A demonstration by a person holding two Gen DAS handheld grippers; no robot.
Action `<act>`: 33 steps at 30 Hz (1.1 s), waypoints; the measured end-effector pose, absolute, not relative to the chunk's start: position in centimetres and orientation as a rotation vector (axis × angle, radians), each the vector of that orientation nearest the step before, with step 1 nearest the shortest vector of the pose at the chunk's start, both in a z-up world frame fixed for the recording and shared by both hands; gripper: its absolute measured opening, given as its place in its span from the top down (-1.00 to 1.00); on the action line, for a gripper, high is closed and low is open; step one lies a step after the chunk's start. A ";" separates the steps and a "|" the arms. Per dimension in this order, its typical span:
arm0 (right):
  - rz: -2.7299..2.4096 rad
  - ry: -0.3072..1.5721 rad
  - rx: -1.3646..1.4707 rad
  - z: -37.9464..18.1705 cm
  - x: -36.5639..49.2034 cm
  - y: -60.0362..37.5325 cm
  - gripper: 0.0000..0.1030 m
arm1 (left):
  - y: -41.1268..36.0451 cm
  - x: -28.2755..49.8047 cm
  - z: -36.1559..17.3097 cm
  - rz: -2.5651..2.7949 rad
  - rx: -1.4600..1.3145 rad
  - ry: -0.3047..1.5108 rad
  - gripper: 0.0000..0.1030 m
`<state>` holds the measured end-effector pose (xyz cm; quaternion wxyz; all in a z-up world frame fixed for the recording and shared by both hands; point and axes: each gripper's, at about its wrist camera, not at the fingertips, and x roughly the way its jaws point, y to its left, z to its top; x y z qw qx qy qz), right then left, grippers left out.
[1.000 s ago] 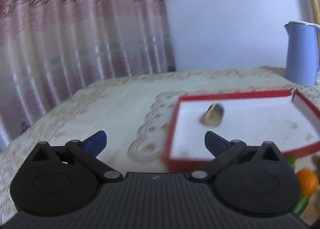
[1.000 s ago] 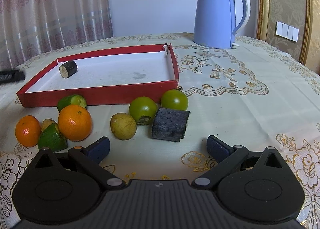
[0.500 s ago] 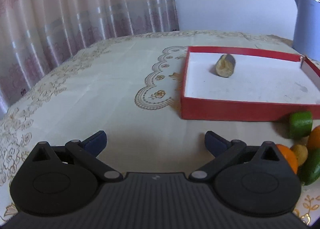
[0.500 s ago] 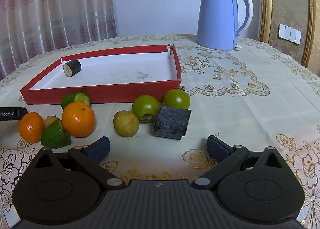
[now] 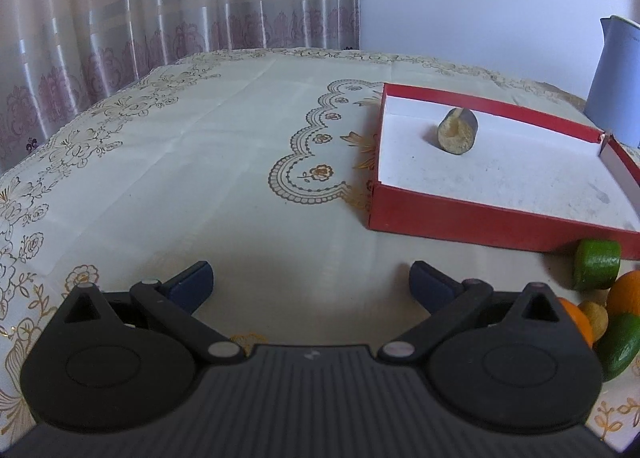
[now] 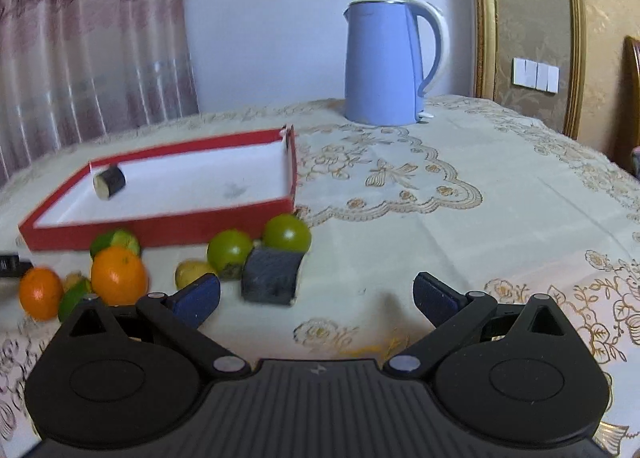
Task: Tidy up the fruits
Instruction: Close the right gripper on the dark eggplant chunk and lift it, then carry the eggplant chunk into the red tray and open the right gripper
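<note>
Both hand-held grippers, left (image 5: 311,283) and right (image 6: 317,293), hover low over the worktop (image 5: 224,162) with fingers spread, holding nothing. The fruits (image 6: 118,275) crowd the red tray's (image 6: 160,225) near wall; bare cloth lies open to its left.

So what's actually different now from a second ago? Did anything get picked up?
Nothing was picked up. Both tools only moved: the left tool pulled back from the red tray, and the right tool edged closer to the dark cut piece. Both stay open and empty. The fruit on the cloth and the small piece in the tray have not shifted.
</note>
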<state>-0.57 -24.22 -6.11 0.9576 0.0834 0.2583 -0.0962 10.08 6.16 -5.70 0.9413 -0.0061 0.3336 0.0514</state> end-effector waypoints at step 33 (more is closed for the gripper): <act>-0.111 0.445 0.049 -3.3 2.0 -23.0 0.38 | 6.1 10.1 -5.7 0.105 -0.015 0.680 -1.00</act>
